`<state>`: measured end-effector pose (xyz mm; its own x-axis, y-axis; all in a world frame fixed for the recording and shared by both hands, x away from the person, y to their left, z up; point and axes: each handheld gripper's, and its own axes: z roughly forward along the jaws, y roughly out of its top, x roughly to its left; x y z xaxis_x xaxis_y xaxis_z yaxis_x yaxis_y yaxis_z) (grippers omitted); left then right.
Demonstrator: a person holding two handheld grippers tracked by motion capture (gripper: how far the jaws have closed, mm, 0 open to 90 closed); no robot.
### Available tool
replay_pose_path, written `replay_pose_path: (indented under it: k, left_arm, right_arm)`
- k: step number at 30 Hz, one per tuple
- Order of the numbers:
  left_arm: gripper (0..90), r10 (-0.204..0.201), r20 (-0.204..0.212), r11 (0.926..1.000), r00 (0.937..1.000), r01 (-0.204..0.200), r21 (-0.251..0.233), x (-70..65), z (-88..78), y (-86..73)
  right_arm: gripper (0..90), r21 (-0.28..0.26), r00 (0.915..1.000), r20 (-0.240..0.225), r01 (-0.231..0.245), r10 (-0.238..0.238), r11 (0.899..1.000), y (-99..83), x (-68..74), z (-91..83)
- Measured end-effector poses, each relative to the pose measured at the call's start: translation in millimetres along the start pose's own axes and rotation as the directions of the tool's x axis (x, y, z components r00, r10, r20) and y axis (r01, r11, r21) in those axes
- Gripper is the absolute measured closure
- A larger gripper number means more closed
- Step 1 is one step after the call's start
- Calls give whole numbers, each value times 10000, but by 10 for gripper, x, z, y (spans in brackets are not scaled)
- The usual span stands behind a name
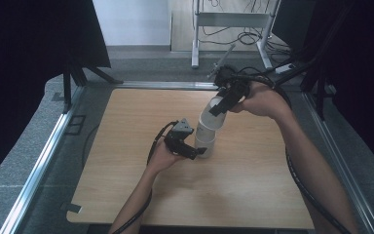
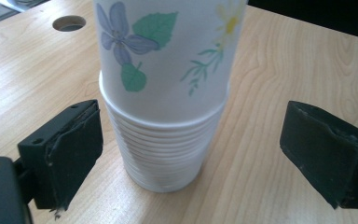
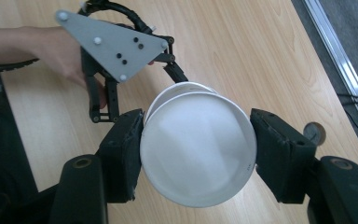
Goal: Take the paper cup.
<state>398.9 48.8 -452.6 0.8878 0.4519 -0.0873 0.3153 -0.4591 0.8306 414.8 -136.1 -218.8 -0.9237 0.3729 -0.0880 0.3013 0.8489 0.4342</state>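
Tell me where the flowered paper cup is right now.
In the high view the flowered cup sits mid-table, clamped by the right gripper, its lower end in the stack of cups that stands between the open left gripper jaws.

The high view is dim and slightly soft, its left and right sides sunk in near black, while daylight brightens the pale floor at the top. The table point(image 1: 126, 146) is evenly lit with faint shadows. Both gripper views are brighter and sharper; the white cup point(image 3: 198, 149) looks nearly washed out, and near edges blur slightly.
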Motion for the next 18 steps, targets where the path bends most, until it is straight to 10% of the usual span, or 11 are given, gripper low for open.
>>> replay_pose_path:
  k: [18]
  left_arm:
    - [59,480,1087,9985,9929,-506,215,-150,-236,-16]
  right_arm:
    - [374,-1704,9982,-139,558,-590,9838,-465,201,-129]
